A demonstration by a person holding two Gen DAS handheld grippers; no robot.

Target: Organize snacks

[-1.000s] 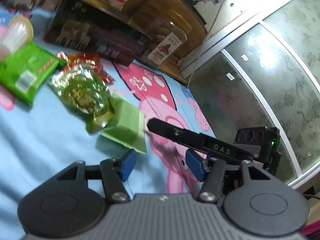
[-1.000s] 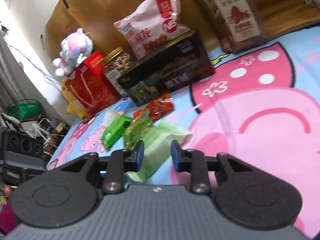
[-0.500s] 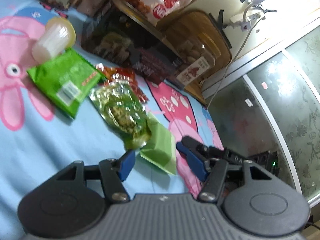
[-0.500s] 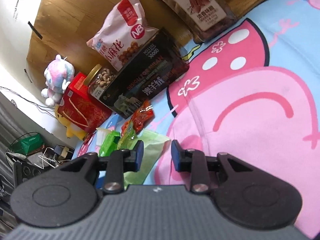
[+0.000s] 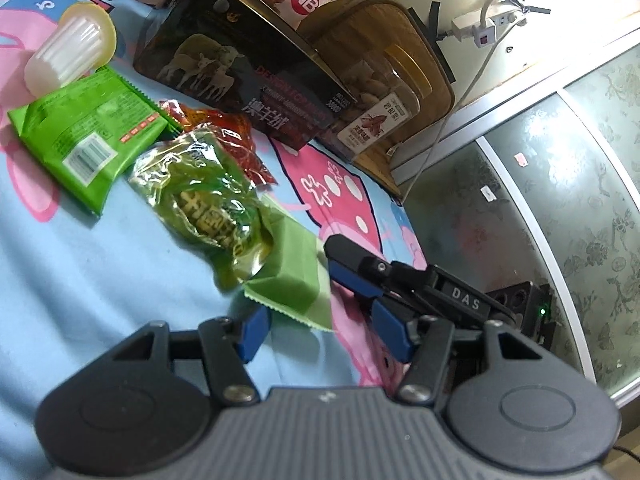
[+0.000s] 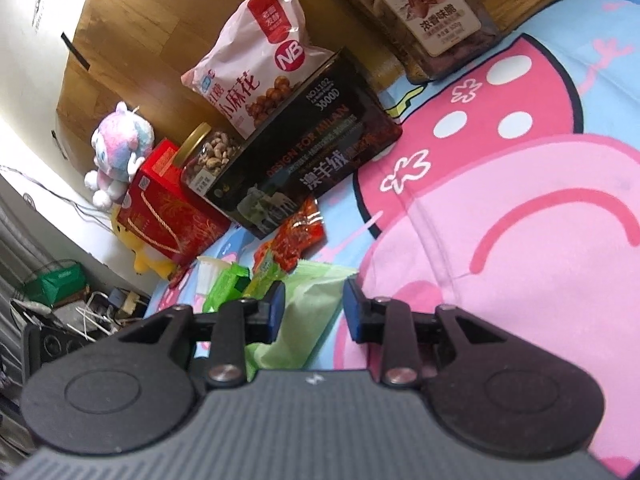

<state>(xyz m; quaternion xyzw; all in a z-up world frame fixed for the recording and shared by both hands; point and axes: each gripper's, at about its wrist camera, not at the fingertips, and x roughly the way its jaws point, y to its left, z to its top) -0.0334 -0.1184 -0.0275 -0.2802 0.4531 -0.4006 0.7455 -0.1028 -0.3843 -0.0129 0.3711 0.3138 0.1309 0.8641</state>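
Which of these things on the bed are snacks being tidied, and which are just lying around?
Snacks: light green packet, shiny green pouch, red pouch, dark green packet, white cup.

Lying around: plush toy, wall socket.

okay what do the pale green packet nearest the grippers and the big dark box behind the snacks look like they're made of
Pale green packet: likely matte plastic film or coated paper, going by its dull surface and zigzag-cut sealed edge.
Dark box: probably printed cardboard with a semi-gloss finish, given its sharp straight edges, printed picture and soft sheen; it could be tin.
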